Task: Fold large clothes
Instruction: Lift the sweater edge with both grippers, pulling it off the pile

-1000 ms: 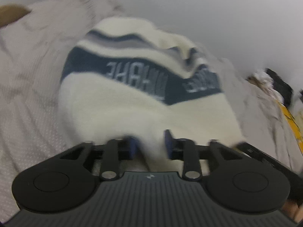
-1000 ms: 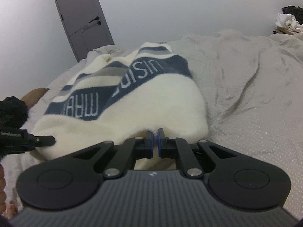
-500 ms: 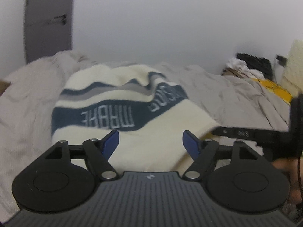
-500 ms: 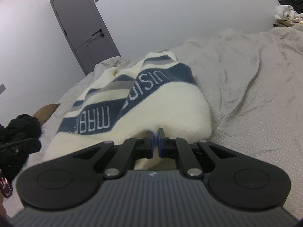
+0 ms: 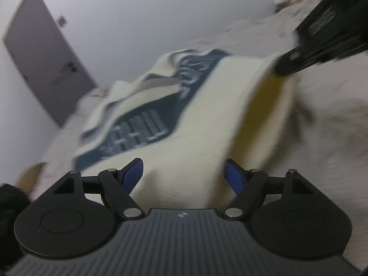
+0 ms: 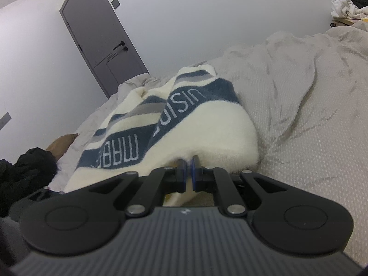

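Two grippers in play, both pointed at the cream sweater [image 6: 207, 133] lying on the bed [image 6: 310, 119]; using the sweater as the landmark for everything. Nearest to it, the right gripper [image 6: 188, 170] has its blue-padded fingers [image 6: 182, 172] pressed together and pinching the sweater's near cream edge, so that bit of fabric is bunched up right at the tips; in the left wrist view the same gripper [image 5: 287, 65] shows up as a dark shape clamped on the sweater's right corner, with a yellowish patch just below that clamp, can't tell what it is in the blur. The left gripper [image 5: 184, 174] sits over the sweater's near cream part with its fingers [image 5: 132, 174] spread wide; the pads aren't pressing on anything, cloth just shows in the gap between them. The sweater itself is spread along the beige bedcover, navy band with pale lettering and grey stripes across its far half. Left of the sweater there's some black cloth [image 6: 25, 172] and a brown pillow [image 6: 61, 143]; beyond it, a grey door [image 6: 101, 39] in the white wall; far right of it, a pile of clothes [image 6: 349, 4].
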Demonstrator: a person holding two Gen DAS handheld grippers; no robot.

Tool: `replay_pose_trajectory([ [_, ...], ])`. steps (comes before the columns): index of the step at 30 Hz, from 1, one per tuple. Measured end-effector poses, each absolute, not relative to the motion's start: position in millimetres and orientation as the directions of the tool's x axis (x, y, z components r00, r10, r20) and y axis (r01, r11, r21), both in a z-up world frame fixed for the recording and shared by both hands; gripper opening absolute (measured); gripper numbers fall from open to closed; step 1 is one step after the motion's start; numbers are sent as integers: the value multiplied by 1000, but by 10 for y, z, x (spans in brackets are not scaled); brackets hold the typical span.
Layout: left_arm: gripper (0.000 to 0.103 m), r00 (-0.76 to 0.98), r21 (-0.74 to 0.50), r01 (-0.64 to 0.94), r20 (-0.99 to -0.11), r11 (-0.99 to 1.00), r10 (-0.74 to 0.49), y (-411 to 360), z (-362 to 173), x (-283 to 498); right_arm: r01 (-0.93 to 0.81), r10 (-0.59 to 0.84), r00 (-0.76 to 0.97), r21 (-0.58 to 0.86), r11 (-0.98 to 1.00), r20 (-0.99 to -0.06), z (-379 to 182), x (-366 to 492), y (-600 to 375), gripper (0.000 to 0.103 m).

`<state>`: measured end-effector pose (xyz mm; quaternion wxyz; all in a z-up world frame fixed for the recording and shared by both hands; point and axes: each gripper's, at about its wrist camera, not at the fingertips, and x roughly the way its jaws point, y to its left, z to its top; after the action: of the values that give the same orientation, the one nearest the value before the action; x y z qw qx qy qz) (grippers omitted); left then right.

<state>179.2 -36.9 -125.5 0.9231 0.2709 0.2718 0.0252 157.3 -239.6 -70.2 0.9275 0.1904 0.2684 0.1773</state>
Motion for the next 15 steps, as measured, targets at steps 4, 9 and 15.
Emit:
replay_pose_trajectory([
  [4,70,853,494,14,-459,869,247,-214,-1187,1798,-214,411,795,429,878,-446,-727,1563,-2392,7],
  [9,30,853,332,8,-494,943,167,25,-966,1720,-218,393,791,384,897,-470,-765,1547,-2317,7],
  [15,24,879,204,-17,-463,979,112,158,-724,1520,-250,347,786,250,935,-512,-801,1486,-2149,10],
])
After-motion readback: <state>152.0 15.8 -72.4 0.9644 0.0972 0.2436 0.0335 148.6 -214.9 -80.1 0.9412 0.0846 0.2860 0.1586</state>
